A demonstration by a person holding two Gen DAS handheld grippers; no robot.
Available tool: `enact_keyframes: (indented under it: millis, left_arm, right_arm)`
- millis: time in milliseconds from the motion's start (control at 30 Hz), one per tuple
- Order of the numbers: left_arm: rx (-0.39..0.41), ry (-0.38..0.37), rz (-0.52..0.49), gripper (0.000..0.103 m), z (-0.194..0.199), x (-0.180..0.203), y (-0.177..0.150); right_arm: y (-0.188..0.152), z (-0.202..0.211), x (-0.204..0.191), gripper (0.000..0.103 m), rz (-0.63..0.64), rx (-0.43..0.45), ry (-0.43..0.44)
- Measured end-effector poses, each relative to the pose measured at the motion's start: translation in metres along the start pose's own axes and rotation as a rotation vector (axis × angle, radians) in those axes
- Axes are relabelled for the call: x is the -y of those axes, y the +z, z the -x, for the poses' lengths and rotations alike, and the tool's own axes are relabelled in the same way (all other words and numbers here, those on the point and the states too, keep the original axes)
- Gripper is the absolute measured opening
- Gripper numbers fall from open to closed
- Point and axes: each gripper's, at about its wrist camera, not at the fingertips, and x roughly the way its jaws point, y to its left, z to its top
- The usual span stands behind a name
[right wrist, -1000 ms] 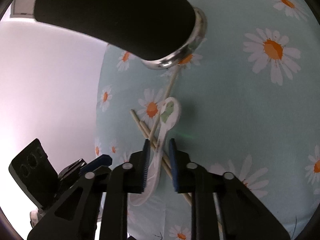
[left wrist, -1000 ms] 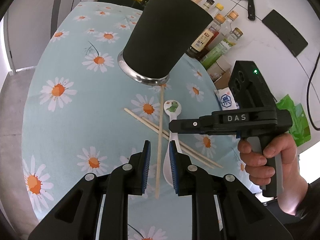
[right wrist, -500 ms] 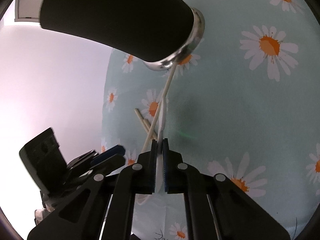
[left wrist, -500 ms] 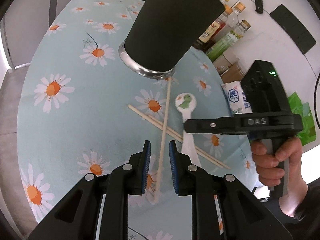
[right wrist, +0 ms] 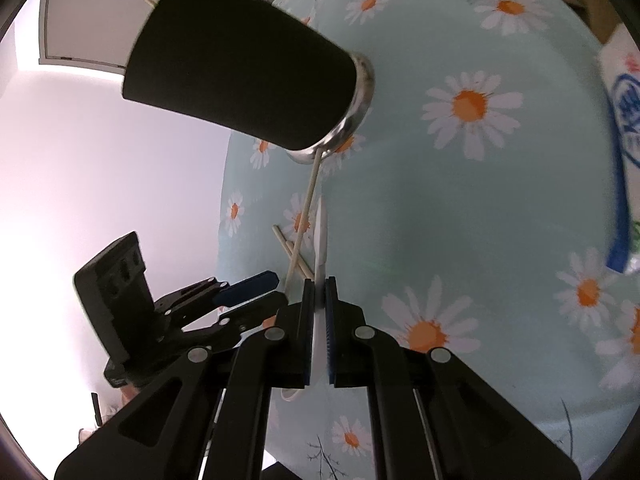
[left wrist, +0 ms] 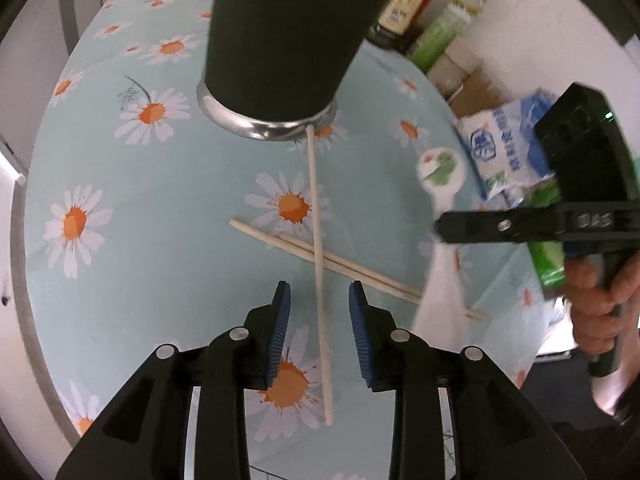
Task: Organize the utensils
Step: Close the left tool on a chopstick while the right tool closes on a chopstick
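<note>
A tall black utensil holder (left wrist: 288, 36) with a metal base stands on the daisy tablecloth; it also shows in the right wrist view (right wrist: 240, 80). A long single chopstick (left wrist: 318, 264) lies across a pair of chopsticks (left wrist: 328, 260). My left gripper (left wrist: 318, 320) is open, its jaws either side of the single chopstick. My right gripper (right wrist: 319, 312) is shut on a white ceramic spoon (right wrist: 321, 236) with a green picture (left wrist: 440, 172) and holds it lifted off the cloth, at the right in the left wrist view (left wrist: 452, 228).
Sauce bottles (left wrist: 420, 8) stand behind the holder. A blue and white packet (left wrist: 504, 148) and a green bag (left wrist: 548, 256) lie at the table's right edge. The table edge (left wrist: 24, 240) curves round at the left.
My right gripper closed on the spoon and lifted it up and to the right. My left gripper moved forward over the single chopstick and its jaws opened wider.
</note>
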Motion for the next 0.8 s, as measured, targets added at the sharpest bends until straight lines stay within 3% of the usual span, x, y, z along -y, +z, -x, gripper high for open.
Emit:
enact_keyframes:
  millis: [467,700,800]
  left_arm:
    - [-0.212,0.158,-0.079,0.026,-0.020,0.026,0.029]
    - [-0.266,0.241,-0.092,0.005,-0.028,0.030,0.042]
    - [-0.257,0.244,-0.093,0.004,-0.029,0.031,0.044]
  right_arm:
    - [-0.016,0.041,0.011,0.006,0.006,0.029,-0.003]
    - [-0.021,0.042,0.011,0.006,0.011,0.033,-0.010]
    - [-0.024,0.047,0.011,0.006,0.008,0.044,0.004]
